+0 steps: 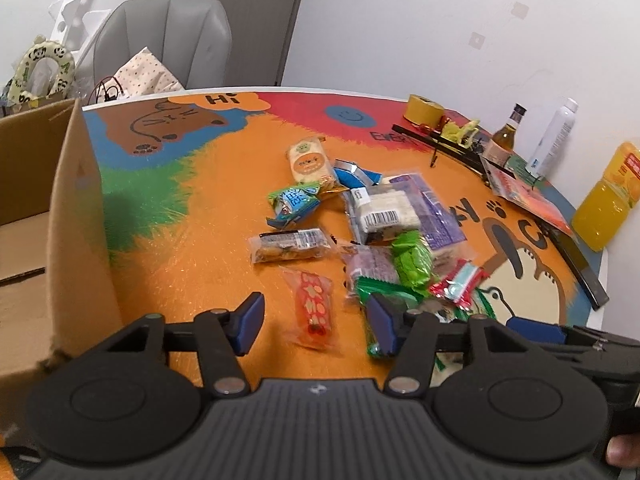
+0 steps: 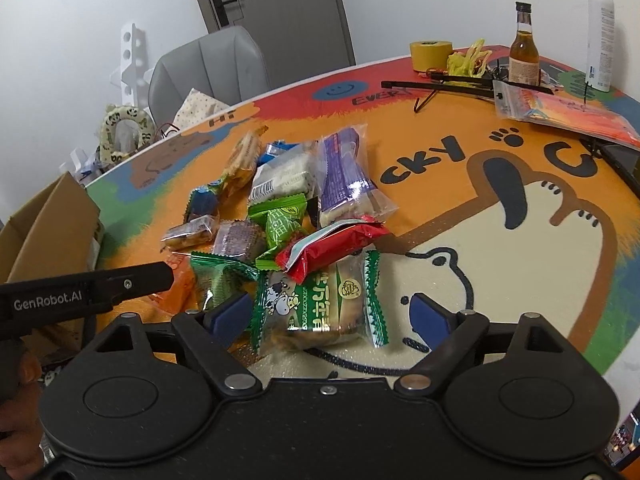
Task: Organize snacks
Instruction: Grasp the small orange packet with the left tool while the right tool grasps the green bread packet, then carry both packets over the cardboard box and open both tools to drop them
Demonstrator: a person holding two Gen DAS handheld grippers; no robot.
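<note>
A pile of wrapped snacks lies on the colourful table mat [image 1: 208, 248]. My left gripper [image 1: 316, 322] is open, its blue pads either side of an orange-red candy packet [image 1: 314, 306] lying flat on the mat. My right gripper [image 2: 332, 312] is open around a green-edged cake packet [image 2: 320, 304] with a cow picture; the pads are apart from it. A red packet [image 2: 332, 246] lies just beyond it, with green [image 2: 282, 220], purple [image 2: 346, 172] and white [image 2: 282, 178] packets farther on. An open cardboard box [image 1: 44, 216] stands at the left.
At the table's far right stand a yellow tape roll [image 2: 431, 54], a small brown bottle [image 2: 523, 46], a white spray can [image 2: 600, 36], an orange juice bottle [image 1: 608, 196], a zip bag [image 2: 560, 110] and black rods [image 2: 448, 87]. A grey chair [image 1: 168, 40] is behind the table.
</note>
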